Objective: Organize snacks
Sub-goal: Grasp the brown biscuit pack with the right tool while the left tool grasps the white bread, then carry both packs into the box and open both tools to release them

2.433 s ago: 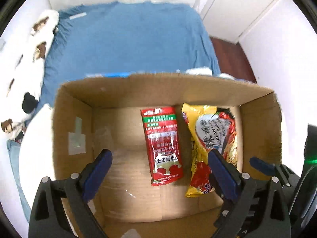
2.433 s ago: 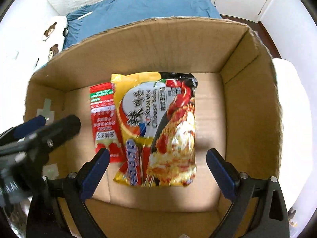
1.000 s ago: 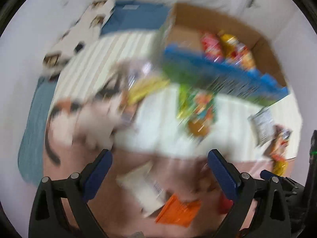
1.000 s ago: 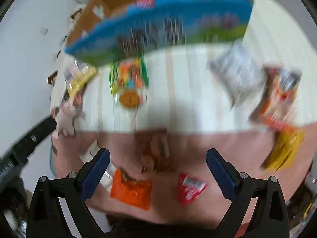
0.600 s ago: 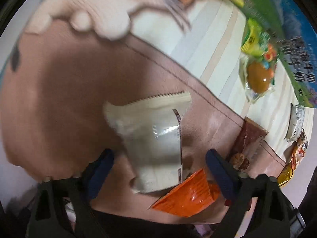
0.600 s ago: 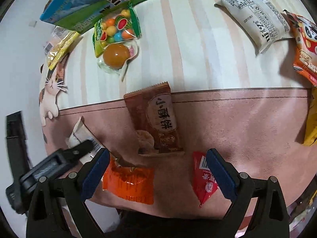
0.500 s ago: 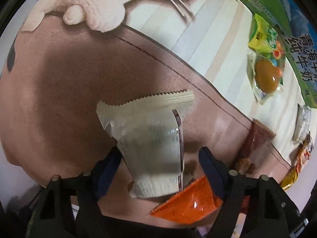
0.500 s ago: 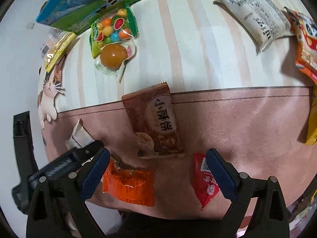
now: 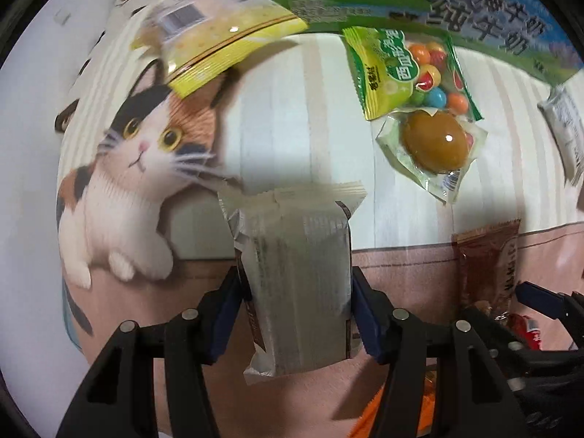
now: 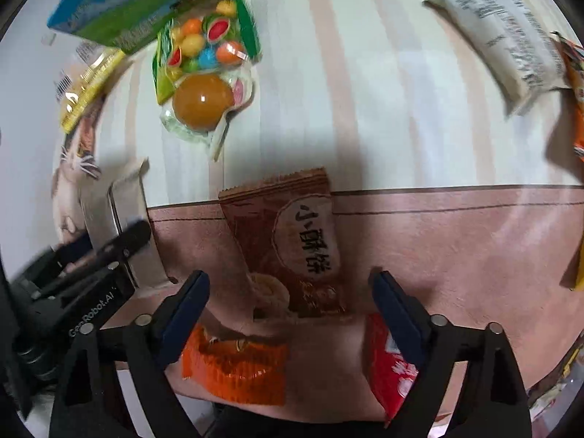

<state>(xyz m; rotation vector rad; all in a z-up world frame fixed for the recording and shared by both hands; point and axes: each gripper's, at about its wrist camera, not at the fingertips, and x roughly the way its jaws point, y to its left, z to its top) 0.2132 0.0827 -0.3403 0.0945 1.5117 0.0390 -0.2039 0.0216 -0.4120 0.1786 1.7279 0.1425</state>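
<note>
My left gripper [image 9: 294, 310] is shut on a silver-white snack packet [image 9: 295, 273] and holds it lifted above the cat-print mat [image 9: 273, 109]. The packet also shows in the right wrist view [image 10: 120, 233], at the left, between the left gripper's fingers [image 10: 124, 242]. My right gripper [image 10: 290, 314] is open and empty, low over a brown biscuit packet [image 10: 292, 244] that lies on the pink band of the mat. An orange packet [image 10: 233, 365] and a red packet [image 10: 390, 368] lie just below the right fingers.
A green candy bag with a brown egg pack [image 9: 427, 109] lies ahead, a yellow packet [image 9: 215, 40] at the far left, a white packet [image 10: 507, 43] at the far right. The blue-green printed box wall [image 9: 438, 7] runs along the top.
My left gripper closed on the silver-white packet and lifted it off the mat. My right gripper came down closer over the brown biscuit packet.
</note>
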